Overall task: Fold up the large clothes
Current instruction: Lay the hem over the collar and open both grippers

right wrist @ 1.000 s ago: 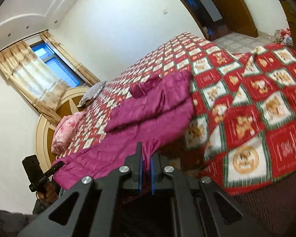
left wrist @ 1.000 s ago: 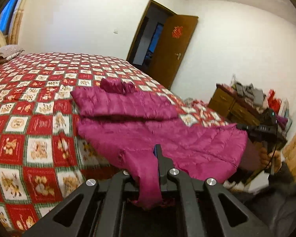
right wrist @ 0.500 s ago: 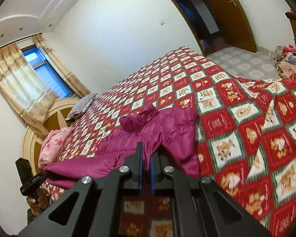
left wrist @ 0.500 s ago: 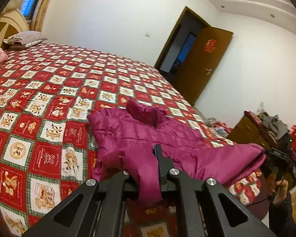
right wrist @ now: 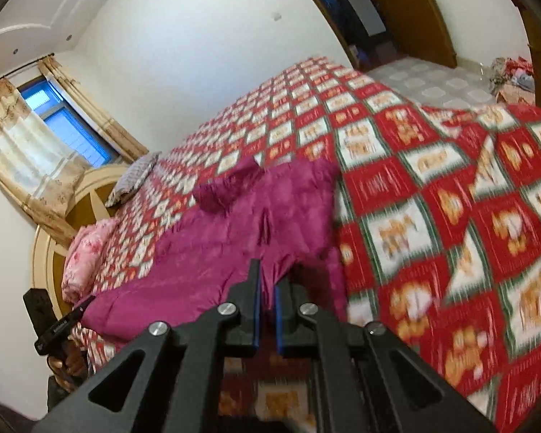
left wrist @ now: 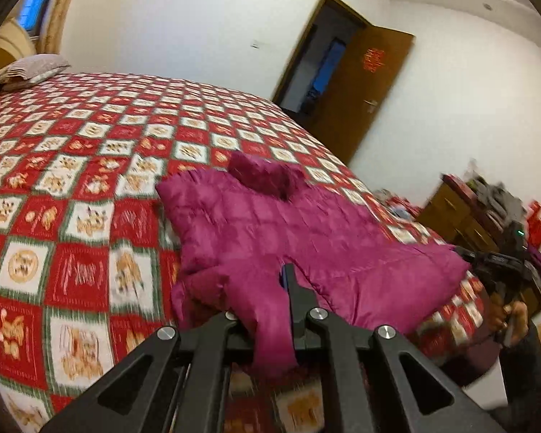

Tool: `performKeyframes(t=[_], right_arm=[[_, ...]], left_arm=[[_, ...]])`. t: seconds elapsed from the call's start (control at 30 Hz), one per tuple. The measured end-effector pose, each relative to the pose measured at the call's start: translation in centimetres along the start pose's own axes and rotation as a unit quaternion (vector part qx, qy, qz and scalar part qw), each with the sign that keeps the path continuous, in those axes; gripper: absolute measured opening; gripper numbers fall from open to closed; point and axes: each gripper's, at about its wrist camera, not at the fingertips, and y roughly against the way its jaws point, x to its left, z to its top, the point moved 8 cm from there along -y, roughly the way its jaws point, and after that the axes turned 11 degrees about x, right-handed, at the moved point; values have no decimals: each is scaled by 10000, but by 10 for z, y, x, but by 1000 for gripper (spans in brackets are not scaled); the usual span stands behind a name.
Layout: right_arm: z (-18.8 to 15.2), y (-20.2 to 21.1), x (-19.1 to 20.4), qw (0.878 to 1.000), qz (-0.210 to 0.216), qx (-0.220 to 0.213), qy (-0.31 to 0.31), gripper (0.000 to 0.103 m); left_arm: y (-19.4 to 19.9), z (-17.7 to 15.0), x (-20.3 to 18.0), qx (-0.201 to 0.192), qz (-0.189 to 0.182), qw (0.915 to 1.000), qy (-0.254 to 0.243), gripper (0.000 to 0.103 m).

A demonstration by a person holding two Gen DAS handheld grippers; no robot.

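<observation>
Left wrist view shows the left gripper clamped on a fold of the magenta jacket, with a flap of fabric hanging down over the black frame between the jaws. From there the jacket spreads across the near part of the bed, which is covered by a red, white and green checked quilt, and its collar bunches up as a darker lump at the far edge. At the right of this view the jacket's other corner reaches the right gripper, held by a hand. Past the bed stand an open brown door and a wooden dresser piled with clothes, and a grey pillow lies at the head of the bed. Right wrist view shows the right gripper pinching a strip of the jacket between its blue-lined fingers, which stand close together with only the fabric between them. Here the jacket runs leftward along the bed edge to the left gripper at the lower left. A curtained window and a pink pillow sit behind. Both views are somewhat blurred.
</observation>
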Motion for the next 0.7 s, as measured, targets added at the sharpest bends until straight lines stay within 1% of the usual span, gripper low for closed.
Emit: performKeyframes(t=[0.03,0.13,0.17,0.2,0.27,0.3,0.33,0.37,0.4,0.43,0.5,0.53,0.57,0.63,0.7], right_arm=[[-12,2,-2,9999,6,109,-4,9],[-38,7,-4,9993,-52,374,18,9],[-46,10,-5,9989,-84,465,55,11],[-52,12,-5,9986,-113,519,79,14],[-61,18,-10,9980,-279,562,56,24],[-63,21,-12,9979,-334,553,50,34],[-65,25,-14,9978,-419,509,60,47],[-64,28,-16,9974,-551,462,70,55],[-62,32,-19,9964,-728,419,64,66],[-60,35,-22,9956,-854,380,51,67],[-52,44,-27,9943,-1030,281,-36,67],[-47,49,-28,9943,-1048,207,-64,67],[-39,53,-28,9945,-1041,123,-50,67],[-28,51,-26,9945,-1042,63,-19,67],[-11,33,-18,9960,-885,89,35,67]], left_arm=[[6,-9,-4,51,-63,9999,-117,6],[24,-42,-21,357,-119,9967,-714,9],[30,-57,-30,561,-163,9936,-968,10],[35,-65,-34,666,-172,9916,-1097,12],[46,-80,-40,822,-175,9871,-1360,17],[53,-87,-41,875,-85,9848,-1498,20],[57,-90,-40,886,-1,9836,-1568,22],[61,-92,-37,893,107,9825,-1631,27],[65,-95,-33,901,246,9810,-1700,36],[70,-97,-27,925,407,9791,-1765,41],[83,-102,-10,978,813,9750,-1821,61],[92,-103,0,970,966,9742,-1793,64],[98,-102,8,949,1000,9750,-1742,66],[109,-99,20,865,1064,9764,-1669,66],[118,-83,34,601,1367,9751,-1640,67]])
